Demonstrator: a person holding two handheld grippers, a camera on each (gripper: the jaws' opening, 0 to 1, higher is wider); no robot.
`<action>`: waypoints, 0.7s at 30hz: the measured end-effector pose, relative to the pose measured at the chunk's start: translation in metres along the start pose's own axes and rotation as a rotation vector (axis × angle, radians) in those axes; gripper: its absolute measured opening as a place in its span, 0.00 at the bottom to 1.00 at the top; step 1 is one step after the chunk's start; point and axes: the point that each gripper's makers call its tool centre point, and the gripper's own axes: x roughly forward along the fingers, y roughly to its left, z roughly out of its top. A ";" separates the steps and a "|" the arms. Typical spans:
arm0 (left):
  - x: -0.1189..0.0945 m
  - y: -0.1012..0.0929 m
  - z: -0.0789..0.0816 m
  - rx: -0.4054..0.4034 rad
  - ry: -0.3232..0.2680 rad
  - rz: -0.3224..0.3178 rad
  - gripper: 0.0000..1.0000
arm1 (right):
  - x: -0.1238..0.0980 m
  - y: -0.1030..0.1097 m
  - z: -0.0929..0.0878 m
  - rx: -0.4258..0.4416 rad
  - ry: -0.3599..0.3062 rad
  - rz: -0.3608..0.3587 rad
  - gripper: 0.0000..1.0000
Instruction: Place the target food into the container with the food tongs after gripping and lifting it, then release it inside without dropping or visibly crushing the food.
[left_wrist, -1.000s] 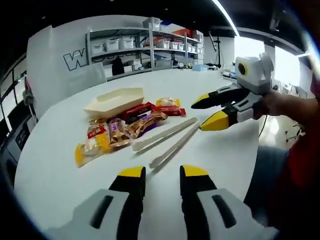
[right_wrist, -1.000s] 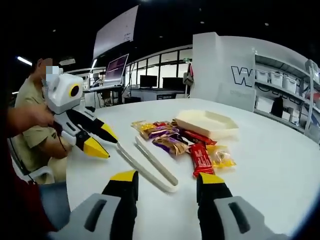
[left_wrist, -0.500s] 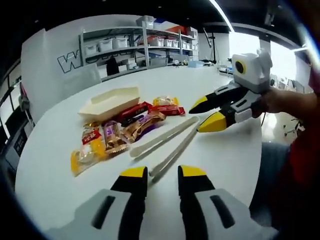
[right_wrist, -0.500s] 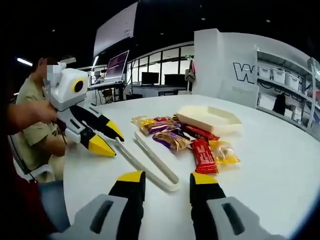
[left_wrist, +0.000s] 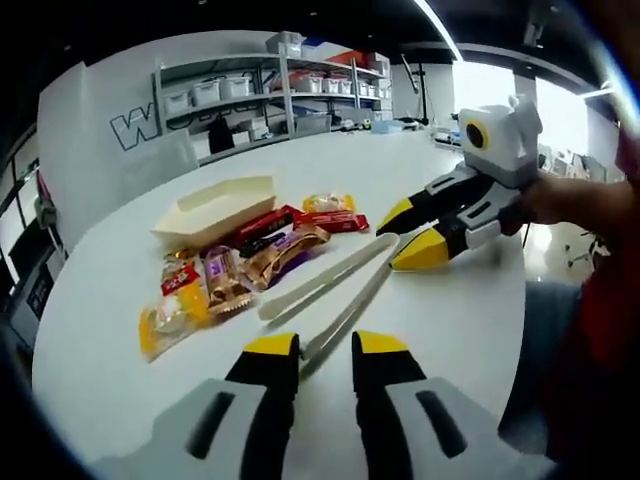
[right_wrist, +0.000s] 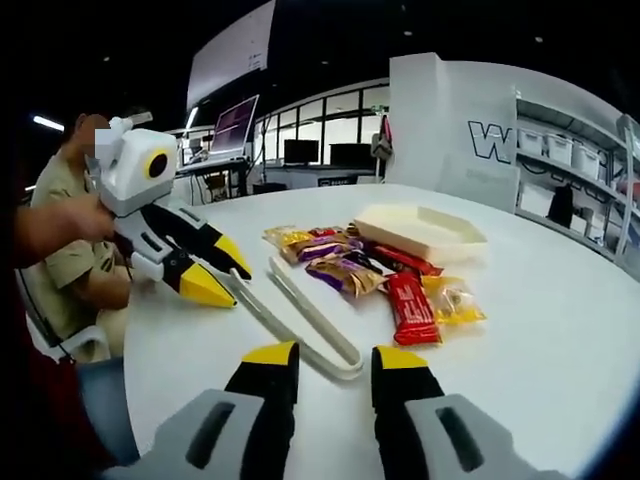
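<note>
White food tongs (left_wrist: 335, 285) lie flat on the white table (left_wrist: 470, 320), beside a pile of wrapped snacks (left_wrist: 235, 268). A cream tray-shaped container (left_wrist: 215, 205) stands behind the pile. My left gripper (left_wrist: 325, 345) hovers open over the tongs' two free arm ends. It enters the right gripper view as the left gripper (right_wrist: 222, 277), with one arm tip beside its yellow tips. My right gripper (right_wrist: 335, 355) is open just above the tongs' (right_wrist: 300, 315) joined end, and the right gripper (left_wrist: 410, 235) also comes in from the right. A red packet (right_wrist: 408, 305) lies nearest the tongs.
A person in a tan shirt (right_wrist: 70, 260) sits at the table's edge behind the left gripper. Shelving with storage boxes (left_wrist: 290, 85) stands beyond the table. Bare tabletop (right_wrist: 540, 330) stretches to the right of the snacks and in front of the container (right_wrist: 420, 230).
Both grippers' jaws have narrowed over the last second. Each has drawn closer to its end of the tongs. The tongs, snacks and container have not moved.
</note>
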 end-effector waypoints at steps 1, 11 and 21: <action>0.000 0.000 0.000 0.002 0.001 0.000 0.18 | 0.000 0.000 -0.001 -0.001 0.004 0.001 0.23; 0.003 0.001 0.000 0.026 0.001 -0.017 0.16 | -0.001 0.001 -0.002 0.002 0.009 -0.001 0.19; 0.006 0.002 0.001 0.104 0.016 -0.051 0.11 | -0.006 0.001 0.004 -0.005 0.006 -0.004 0.18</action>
